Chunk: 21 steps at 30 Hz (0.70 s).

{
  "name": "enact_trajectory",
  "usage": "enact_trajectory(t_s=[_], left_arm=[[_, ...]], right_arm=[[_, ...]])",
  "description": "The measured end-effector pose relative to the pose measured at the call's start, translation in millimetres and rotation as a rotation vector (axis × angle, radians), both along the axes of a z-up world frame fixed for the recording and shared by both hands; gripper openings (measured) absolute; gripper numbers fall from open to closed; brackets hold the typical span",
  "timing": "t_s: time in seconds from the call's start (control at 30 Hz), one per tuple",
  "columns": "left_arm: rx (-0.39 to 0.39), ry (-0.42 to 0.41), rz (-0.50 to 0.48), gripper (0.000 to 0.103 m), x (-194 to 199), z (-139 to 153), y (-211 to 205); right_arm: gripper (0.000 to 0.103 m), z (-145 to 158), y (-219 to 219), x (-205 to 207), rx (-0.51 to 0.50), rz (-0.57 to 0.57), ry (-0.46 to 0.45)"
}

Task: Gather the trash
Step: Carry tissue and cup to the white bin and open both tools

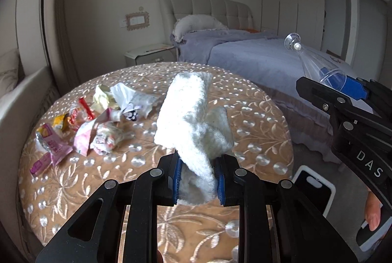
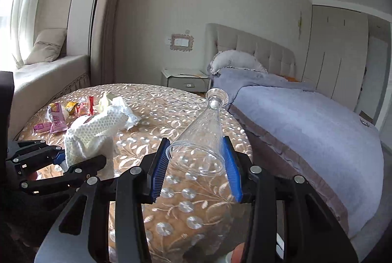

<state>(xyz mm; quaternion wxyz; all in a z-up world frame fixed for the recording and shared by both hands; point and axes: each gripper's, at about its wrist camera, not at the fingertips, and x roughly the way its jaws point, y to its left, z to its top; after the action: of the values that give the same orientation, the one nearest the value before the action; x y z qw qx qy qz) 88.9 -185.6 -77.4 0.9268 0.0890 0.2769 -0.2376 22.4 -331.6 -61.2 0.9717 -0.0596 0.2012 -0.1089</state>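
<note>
My left gripper (image 1: 199,174) is shut on a white fluffy cloth (image 1: 193,120), which stands up above its blue pads over the round table (image 1: 245,101). From the right wrist view the same cloth (image 2: 93,135) shows at the left, in the left gripper (image 2: 61,160). My right gripper (image 2: 196,165) is shut on a clear plastic goblet (image 2: 203,130), held by its rim with the foot pointing away. That goblet (image 1: 308,54) and the right gripper (image 1: 343,89) appear at the right of the left wrist view. A heap of crumpled wrappers and tissues (image 1: 93,123) lies on the table's far left.
The table has a gold floral cloth. A bed (image 2: 306,116) with a lilac cover stands to the right, a nightstand (image 2: 183,79) behind the table, a window seat (image 2: 44,74) at the left. A white-framed black device (image 1: 316,189) lies on the floor beside the table.
</note>
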Motion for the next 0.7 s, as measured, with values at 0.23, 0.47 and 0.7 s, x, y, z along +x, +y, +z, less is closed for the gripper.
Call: enact_trajectory(t_s=[0.23, 0.47, 0.7], left_arm=[[0.033, 0.013, -0.162, 0.022, -27.8, -11.2, -68.5], [0.089, 0.064, -0.249, 0.022, -39.9, -31.1, -118.6], [0.126, 0.128, -0.382, 0.022, -49.9, -62.7, -173.3]], right_arm=[[0.045, -9.4, -42.4, -35.7, 0.030, -0.107, 0.000], [0.045, -27.4, -81.7, -58.5, 0.059, -0.227, 0.025], [0.045, -52.0, -121.3, -71.8, 0.089, -0.335, 0.074]])
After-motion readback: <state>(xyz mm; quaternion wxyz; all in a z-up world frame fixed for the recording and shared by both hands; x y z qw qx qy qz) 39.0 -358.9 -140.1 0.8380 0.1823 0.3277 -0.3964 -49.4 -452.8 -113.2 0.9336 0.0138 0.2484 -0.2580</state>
